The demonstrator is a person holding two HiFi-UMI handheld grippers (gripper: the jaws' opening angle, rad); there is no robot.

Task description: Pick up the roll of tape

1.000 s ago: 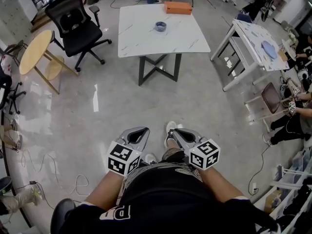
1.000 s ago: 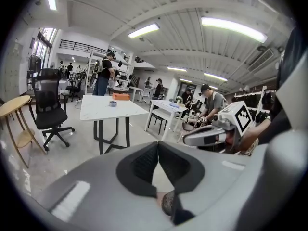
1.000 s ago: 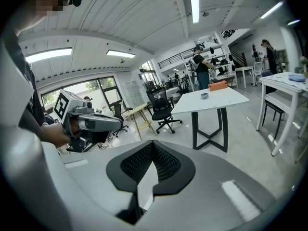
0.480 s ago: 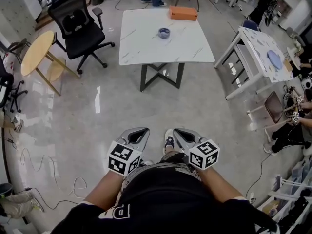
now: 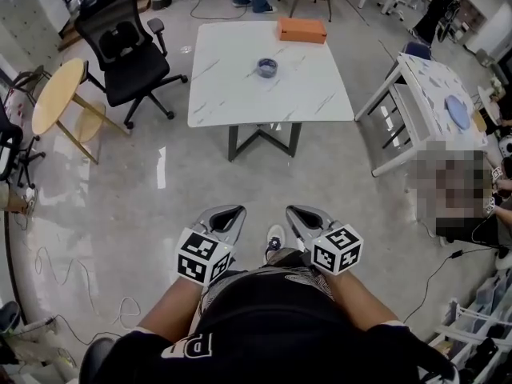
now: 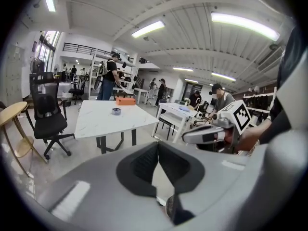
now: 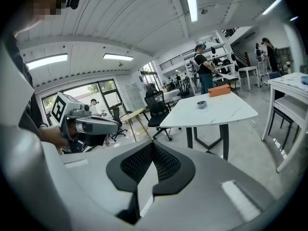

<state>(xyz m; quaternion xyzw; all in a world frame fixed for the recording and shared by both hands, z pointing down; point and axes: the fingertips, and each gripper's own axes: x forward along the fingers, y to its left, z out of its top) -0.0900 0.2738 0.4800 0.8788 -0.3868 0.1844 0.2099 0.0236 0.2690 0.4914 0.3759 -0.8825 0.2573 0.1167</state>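
Note:
The roll of tape (image 5: 267, 67) is a small dark grey ring lying flat near the middle of the white marble table (image 5: 240, 94), far ahead of me. It also shows small in the left gripper view as the roll of tape (image 6: 116, 111) and in the right gripper view as the roll of tape (image 7: 202, 104). My left gripper (image 5: 227, 213) and right gripper (image 5: 301, 212) are held low, close to my body, a good way short of the table. Both are shut, with nothing between their pads.
An orange box (image 5: 302, 30) lies at the table's far edge. A black office chair (image 5: 120, 42) and a round wooden table (image 5: 54, 90) stand to the left. Another white table (image 5: 436, 94) and seated people are at the right. Cables (image 5: 72, 294) trail on the floor.
The white table has come a little nearer and sits lower in the head view. Both grippers keep their places near my body, still shut.

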